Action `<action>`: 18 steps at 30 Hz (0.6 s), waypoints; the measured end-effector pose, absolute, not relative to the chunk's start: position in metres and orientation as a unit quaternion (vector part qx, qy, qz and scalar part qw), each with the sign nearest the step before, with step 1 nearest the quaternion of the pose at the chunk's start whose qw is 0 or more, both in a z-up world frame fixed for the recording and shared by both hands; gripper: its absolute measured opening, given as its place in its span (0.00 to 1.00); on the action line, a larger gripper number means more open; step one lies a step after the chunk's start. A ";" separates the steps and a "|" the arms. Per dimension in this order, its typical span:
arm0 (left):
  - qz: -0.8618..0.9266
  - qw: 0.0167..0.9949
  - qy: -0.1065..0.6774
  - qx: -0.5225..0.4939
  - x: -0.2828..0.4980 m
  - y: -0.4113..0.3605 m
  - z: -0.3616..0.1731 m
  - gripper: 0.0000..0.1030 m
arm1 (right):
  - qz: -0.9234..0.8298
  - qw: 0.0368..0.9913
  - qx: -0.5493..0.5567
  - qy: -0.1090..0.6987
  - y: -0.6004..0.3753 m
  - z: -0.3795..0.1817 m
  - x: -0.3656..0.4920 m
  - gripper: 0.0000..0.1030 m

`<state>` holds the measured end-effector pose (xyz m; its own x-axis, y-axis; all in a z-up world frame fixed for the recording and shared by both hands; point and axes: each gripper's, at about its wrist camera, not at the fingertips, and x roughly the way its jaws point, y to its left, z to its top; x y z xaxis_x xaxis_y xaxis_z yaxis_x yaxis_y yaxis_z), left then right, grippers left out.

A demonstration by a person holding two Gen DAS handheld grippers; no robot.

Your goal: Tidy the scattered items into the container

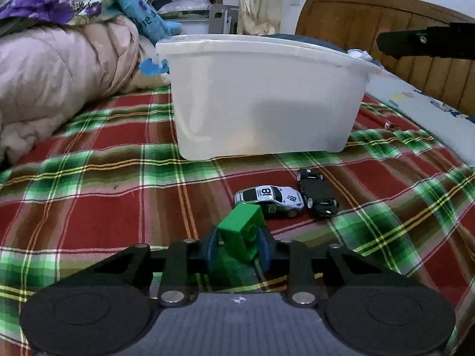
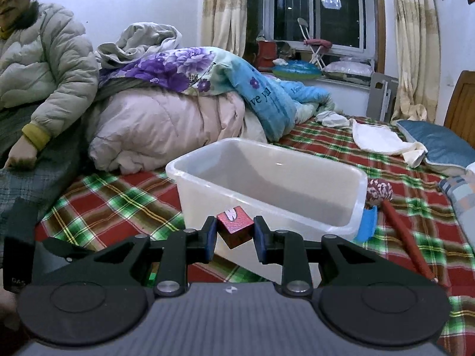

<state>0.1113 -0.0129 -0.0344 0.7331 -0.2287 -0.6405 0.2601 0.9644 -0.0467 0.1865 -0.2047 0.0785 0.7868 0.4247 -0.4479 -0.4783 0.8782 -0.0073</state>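
Plaid bedspread (image 1: pixel 89 184) fills both of my views, with the translucent white container (image 1: pixel 267 95) standing on it in front of a heap of quilts (image 1: pixel 59 83). My left tool (image 1: pixel 237 246) is clamped on a green block (image 1: pixel 242 230), tilted between its blue pads and held above the bed, short of the container's near wall. Just past the block, a white toy car (image 1: pixel 270 197) marked 18 lies on the bedspread, touching or nearly touching a black toy car (image 1: pixel 317 192) on its right; both sit near the container but outside it.

My right tool (image 2: pixel 234 233) grips a red block (image 2: pixel 235 230), also tilted, right at the container's near rim (image 2: pixel 207 163); whether it is over the opening I cannot quite tell. From this view the inside of the container looks bare. A red stick (image 2: pixel 406 237) with a patterned knob lies beside the container's right end.
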 end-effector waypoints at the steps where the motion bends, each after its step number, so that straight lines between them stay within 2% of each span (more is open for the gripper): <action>1: -0.131 0.931 0.341 0.026 0.112 -0.014 -0.035 0.32 | 0.239 0.943 -0.060 0.223 -0.205 0.077 0.186 0.29; 5: -0.137 0.926 0.351 0.013 0.116 -0.013 -0.037 0.32 | 0.241 0.943 -0.058 0.224 -0.206 0.076 0.183 0.29; 8: -0.145 0.926 0.349 0.007 0.116 -0.011 -0.039 0.40 | 0.242 0.943 -0.058 0.223 -0.207 0.077 0.181 0.29; 13: -0.149 0.925 0.348 -0.004 0.120 -0.009 -0.041 0.40 | 0.242 0.942 -0.058 0.226 -0.207 0.075 0.181 0.29; 14: -0.150 0.925 0.349 -0.004 0.121 -0.010 -0.042 0.39 | 0.242 0.942 -0.057 0.226 -0.206 0.074 0.181 0.29; 16: -0.155 0.925 0.347 -0.002 0.122 -0.011 -0.041 0.28 | 0.244 0.941 -0.056 0.227 -0.205 0.073 0.181 0.29; 18: -0.153 0.927 0.344 0.003 0.120 -0.012 -0.040 0.26 | 0.245 0.941 -0.058 0.227 -0.204 0.072 0.180 0.29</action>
